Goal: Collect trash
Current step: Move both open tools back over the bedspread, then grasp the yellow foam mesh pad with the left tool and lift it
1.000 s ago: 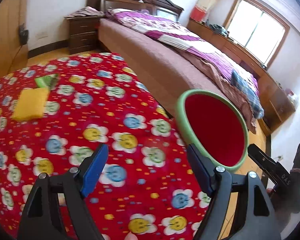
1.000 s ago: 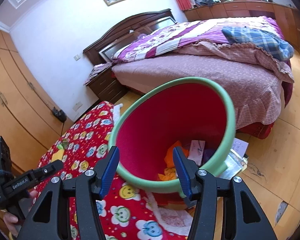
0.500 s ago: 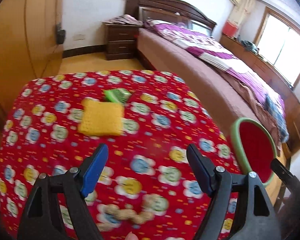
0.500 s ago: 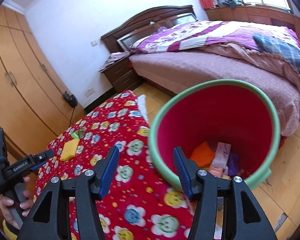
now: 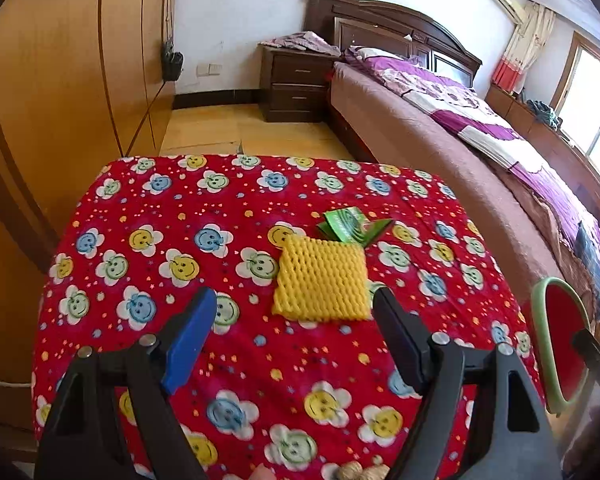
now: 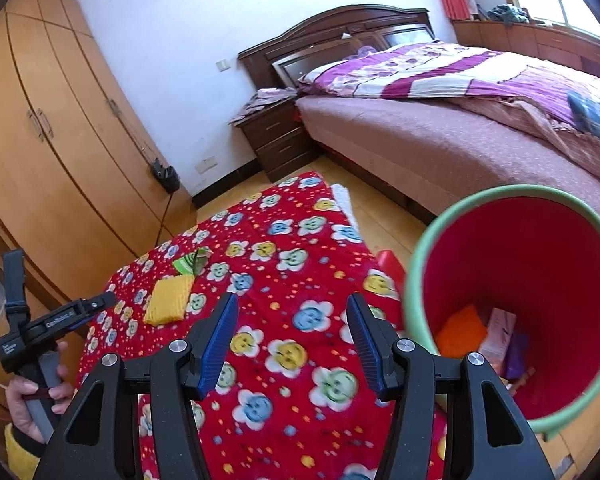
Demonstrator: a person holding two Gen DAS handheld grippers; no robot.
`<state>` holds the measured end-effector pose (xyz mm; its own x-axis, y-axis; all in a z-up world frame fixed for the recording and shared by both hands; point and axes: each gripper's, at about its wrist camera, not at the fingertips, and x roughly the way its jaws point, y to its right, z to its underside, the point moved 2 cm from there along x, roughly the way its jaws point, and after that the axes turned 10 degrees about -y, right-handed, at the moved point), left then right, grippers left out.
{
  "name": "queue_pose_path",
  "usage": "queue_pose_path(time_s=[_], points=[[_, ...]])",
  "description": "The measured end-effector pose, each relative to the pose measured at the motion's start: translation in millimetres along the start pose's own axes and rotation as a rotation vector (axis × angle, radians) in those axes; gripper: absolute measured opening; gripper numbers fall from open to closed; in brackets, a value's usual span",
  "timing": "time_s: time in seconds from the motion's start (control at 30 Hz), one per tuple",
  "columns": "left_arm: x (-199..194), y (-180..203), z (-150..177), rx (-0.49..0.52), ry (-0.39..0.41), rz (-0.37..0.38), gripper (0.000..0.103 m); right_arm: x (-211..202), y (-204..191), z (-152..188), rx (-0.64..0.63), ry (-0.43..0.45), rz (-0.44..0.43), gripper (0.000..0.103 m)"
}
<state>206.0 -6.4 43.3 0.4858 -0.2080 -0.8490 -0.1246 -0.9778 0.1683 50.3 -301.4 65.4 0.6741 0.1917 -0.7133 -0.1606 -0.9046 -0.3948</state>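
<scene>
Bench under red smiley cloth (image 5: 148, 216): yellow foam net (image 5: 321, 280) lies flat dead ahead of my left tongs (image 5: 296, 332), open and empty, nearer than my right tongs (image 6: 290, 332), also open and empty, beside the red bin (image 6: 540, 264).

Yellow foam net (image 5: 321, 280) lies flat mid-table (image 5: 140, 208), green wrapper (image 5: 350, 226) touching its far edge; red bin (image 6: 516, 308) beside table.

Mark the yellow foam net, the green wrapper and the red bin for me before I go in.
yellow foam net (image 5: 322, 280): left wrist view, middle of its mesh face.
green wrapper (image 5: 346, 225): left wrist view, its printed top side.
red bin (image 6: 520, 264): right wrist view, bare inner wall.
</scene>
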Motion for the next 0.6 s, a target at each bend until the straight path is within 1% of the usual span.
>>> queue_pose_path(time_s=[0.17,0.27,0.47,0.6], points=[[25.1,-0.3,-7.0,-0.018,-0.033,0.04,0.08,19.4,-8.3,-4.9,-0.015,-0.027,-0.009,0.058],[42.7,4.6,-10.6,-0.015,-0.064,0.047,0.08,28.4,-10.2,-6.5,-0.021,-0.042,-0.009,0.058],[77.2,15.5,-15.2,-0.004,-0.121,0.034,0.08,42.5,-5.9,-8.2,-0.021,-0.062,-0.005,0.058],[92.7,19.6,-13.0,0.012,-0.129,-0.004,0.08,49.9,-0.8,-9.3,-0.012,-0.077,-0.005,0.058]])
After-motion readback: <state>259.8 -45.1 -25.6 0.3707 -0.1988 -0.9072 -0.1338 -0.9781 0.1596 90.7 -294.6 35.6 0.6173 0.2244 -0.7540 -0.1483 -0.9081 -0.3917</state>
